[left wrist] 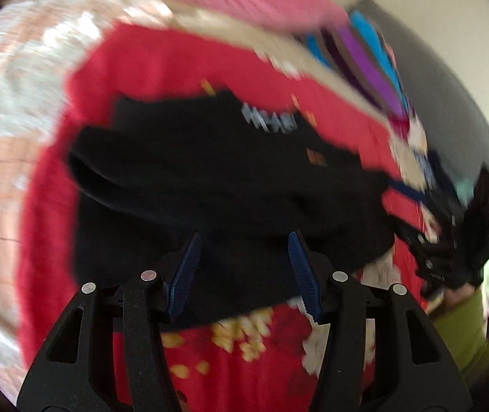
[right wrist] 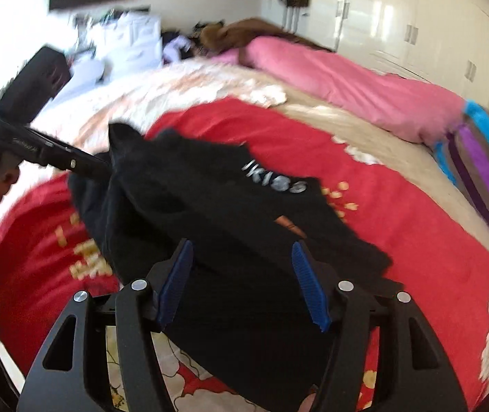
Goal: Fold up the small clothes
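Black garment (right wrist: 230,213) lies diagonally, lettered end toward pink bedding (right wrist: 347,82).

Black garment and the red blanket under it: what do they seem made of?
The black garment looks like soft matte knit, probably cotton jersey: it slumps in limp folds, with pale printed lettering. The red blanket looks like fuzzy fleece or plush, with a dull nap and printed flowers. Motion blur leaves both uncertain.

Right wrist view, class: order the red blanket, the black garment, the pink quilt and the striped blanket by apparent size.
1. red blanket
2. black garment, nearest the camera, so unsure
3. pink quilt
4. striped blanket
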Tool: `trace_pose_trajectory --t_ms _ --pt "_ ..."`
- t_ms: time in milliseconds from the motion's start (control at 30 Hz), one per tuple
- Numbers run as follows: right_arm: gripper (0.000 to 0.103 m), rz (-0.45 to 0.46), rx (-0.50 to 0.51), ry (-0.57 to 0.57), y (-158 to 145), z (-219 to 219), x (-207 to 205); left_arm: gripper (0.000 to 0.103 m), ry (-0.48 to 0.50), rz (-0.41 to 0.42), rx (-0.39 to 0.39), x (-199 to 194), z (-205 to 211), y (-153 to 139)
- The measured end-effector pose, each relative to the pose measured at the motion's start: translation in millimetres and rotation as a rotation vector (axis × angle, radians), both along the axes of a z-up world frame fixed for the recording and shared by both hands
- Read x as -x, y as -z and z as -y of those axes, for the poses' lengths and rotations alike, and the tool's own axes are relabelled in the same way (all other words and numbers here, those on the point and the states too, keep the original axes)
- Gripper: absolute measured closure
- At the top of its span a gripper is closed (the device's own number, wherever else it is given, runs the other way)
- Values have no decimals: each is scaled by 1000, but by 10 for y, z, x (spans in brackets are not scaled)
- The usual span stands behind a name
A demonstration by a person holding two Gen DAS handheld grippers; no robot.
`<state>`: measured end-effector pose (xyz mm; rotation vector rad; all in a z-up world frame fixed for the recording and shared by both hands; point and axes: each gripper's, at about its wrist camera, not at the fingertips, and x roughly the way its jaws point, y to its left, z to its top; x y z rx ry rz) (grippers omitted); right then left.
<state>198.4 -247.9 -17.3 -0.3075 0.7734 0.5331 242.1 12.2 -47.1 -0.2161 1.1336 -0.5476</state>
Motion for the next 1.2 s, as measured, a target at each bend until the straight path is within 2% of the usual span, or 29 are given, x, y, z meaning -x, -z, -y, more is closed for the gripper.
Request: trace_pose_trajectory --t_ms 100,200,367,433,467,567,633,667,700,800,833,900,1000,1100,1200 --pt "44 -21 67 -20 147 -141 -60 58 57 -2 -52 60 182 113" --pt "40 -46 129 -4 306 -221 -151 56 50 46 -154 70 280 222" --pt "41 -63 113 62 394 -202 -360 56 9 65 -147 18 194 295" --pt "72 -86 94 77 399 -196 -504 56 1 83 -146 -13 166 250" --pt "93 -102 91 90 395 -184 -579 56 -4 84 -142 -13 153 227" --pt "93 -117 13 196 316 -81 -881 56 -22 74 -111 -57 96 213" --pt "82 -124 -6 290 317 1 -1101 56 -36 71 -97 -84 56 212" --pt "65 -133 8 325 353 24 -1205 56 -41 73 -95 -89 47 212" --pt "58 -132 37 359 392 45 -1286 56 -49 74 -93 -101 29 212" --pt "54 -111 38 417 379 157 -1349 56 -69 77 -70 -129 -16 199" --pt "53 -92 1 436 313 244 -1299 56 -78 86 -67 -132 -38 182" --pt "40 -49 -72 490 172 449 -1144 55 -111 118 -64 -148 -122 117" --pt "37 -9 -162 552 25 754 -818 53 -186 162 -62 -199 -301 14" --pt "33 1 -218 610 15 1013 -573 47 -273 193 -60 -301 -522 -71" --pt "32 -56 -266 655 176 1215 -481 42 -328 219 -68 -466 -681 -56"
